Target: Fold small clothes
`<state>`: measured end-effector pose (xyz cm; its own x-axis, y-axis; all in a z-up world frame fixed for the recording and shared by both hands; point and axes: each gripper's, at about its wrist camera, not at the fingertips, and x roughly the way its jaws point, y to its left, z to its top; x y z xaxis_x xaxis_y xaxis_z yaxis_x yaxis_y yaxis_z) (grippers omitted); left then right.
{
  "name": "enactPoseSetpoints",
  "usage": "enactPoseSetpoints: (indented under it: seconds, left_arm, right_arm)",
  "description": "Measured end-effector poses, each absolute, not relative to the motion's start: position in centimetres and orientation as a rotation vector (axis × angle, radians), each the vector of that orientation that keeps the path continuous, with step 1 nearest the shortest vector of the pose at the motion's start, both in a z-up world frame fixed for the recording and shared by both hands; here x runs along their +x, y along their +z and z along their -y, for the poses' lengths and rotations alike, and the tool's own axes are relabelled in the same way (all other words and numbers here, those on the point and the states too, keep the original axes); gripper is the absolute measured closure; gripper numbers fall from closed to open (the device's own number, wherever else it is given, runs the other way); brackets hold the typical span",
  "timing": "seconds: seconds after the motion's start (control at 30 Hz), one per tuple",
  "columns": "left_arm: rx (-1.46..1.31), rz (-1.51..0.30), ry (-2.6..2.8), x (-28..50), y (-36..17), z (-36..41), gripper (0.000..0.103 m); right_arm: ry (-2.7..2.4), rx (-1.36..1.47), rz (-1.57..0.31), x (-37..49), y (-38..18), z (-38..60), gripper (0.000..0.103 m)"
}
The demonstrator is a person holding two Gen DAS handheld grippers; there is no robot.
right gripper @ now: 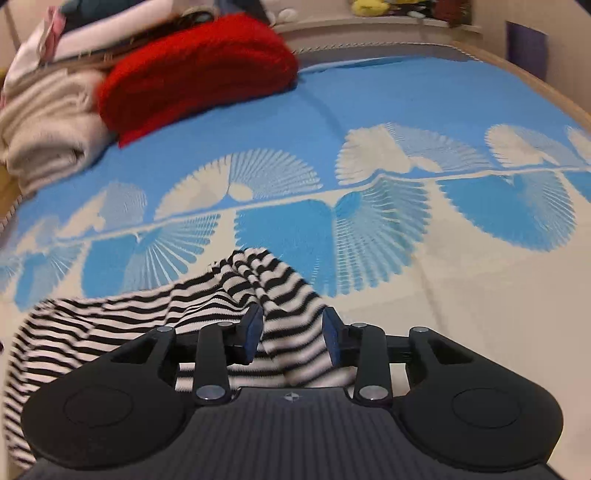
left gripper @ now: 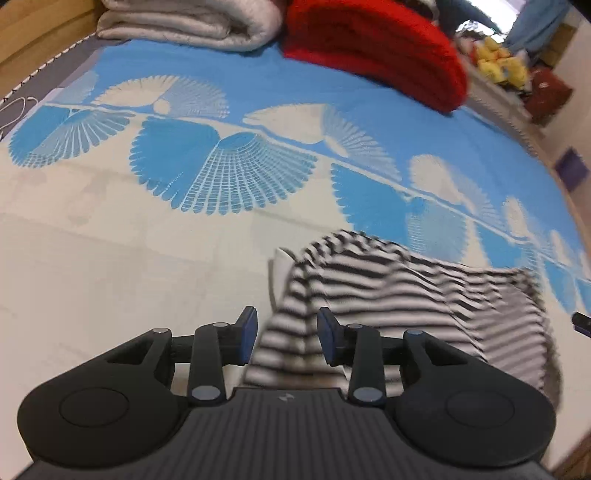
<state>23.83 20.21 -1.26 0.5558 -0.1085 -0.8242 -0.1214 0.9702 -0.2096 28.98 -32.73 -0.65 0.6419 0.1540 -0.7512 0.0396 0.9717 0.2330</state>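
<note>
Striped garment (left gripper: 388, 291) lies bunched between both grippers' half-open jaws, pads apparently not pressing it. Left gripper (left gripper: 287, 338) view alone shows yellow toys (left gripper: 498, 62); right gripper (right gripper: 291, 338) view shows stacked clothes (right gripper: 74, 33).

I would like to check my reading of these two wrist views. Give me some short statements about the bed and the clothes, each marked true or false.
1. The striped garment is black and white. True.
2. The red blanket lies on the near, cream part of the bedspread. False: it lies folded at the far end, on the blue part.
3. Striped cloth sits between the fingers of both the left gripper and the right gripper. True.
4. The bedspread is plain. False: it bears fan shapes in blue and cream.
5. A pale folded blanket lies beside the red one. True.
</note>
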Motion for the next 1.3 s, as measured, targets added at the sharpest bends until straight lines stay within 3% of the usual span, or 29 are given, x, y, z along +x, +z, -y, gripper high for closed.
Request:
enactPoseSetpoints:
  seconds: [0.13,0.3,0.5,0.57,0.6,0.63,0.67,0.73,0.8,0.9,0.97,1.03,1.17,1.3]
  left_arm:
    - [-0.266,-0.988,-0.020,19.0,-1.4,-20.8,0.047]
    - [-0.309,-1.194,0.033,16.7,-6.9,-21.6,0.047]
    - [-0.279,-1.244,0.009,16.8,-8.3,-21.3,0.049]
    - [-0.285,-1.257,-0.007,17.0,-8.8,-21.4,0.059]
    - [-0.280,-1.252,-0.023,17.0,-8.9,-21.3,0.091]
    - [-0.274,-1.233,-0.036,16.9,-8.7,-21.3,0.101]
    - [-0.263,-1.179,-0.027,16.7,-8.0,-21.3,0.101]
    - [-0.279,-0.962,0.060,15.7,-4.8,-22.4,0.102]
    - [-0.275,-0.855,0.050,14.8,-2.8,-22.7,0.102]
    - [-0.175,-1.058,0.094,15.0,-5.6,-22.4,0.101]
    - [-0.185,-1.215,0.101,15.5,-8.1,-22.6,0.101]
    - [-0.044,-1.250,0.178,15.8,-8.7,-21.9,0.103]
    - [-0.094,-1.153,0.169,15.8,-6.8,-22.2,0.101]
    - [-0.131,-0.980,-0.009,15.8,-4.1,-20.0,0.082]
  right_arm:
    - [0.081,0.297,-0.871,24.2,0.9,35.1,0.054]
    - [0.016,0.348,-0.976,19.5,-2.9,36.9,0.053]
    - [-0.035,0.318,-1.096,18.8,-6.0,37.1,0.054]
    - [-0.031,0.313,-1.128,18.9,-6.7,37.1,0.056]
    - [-0.019,0.323,-1.136,18.9,-6.8,37.1,0.060]
    - [-0.011,0.329,-1.130,18.8,-6.7,37.1,0.075]
    - [-0.002,0.338,-1.117,18.7,-6.5,37.2,0.096]
    - [0.007,0.368,-1.071,18.5,-5.6,37.5,0.098]
    - [0.011,0.463,-0.938,17.5,-3.2,39.0,0.099]
    - [0.024,0.490,-0.857,16.4,-1.5,40.0,0.099]
    - [-0.023,0.400,-0.991,16.8,-3.5,39.5,0.099]
    - [-0.046,0.355,-1.136,17.3,-5.9,39.1,0.099]
    - [-0.047,0.258,-1.207,17.6,-7.0,37.8,0.099]
    - [-0.030,0.267,-1.131,17.4,-5.4,37.7,0.096]
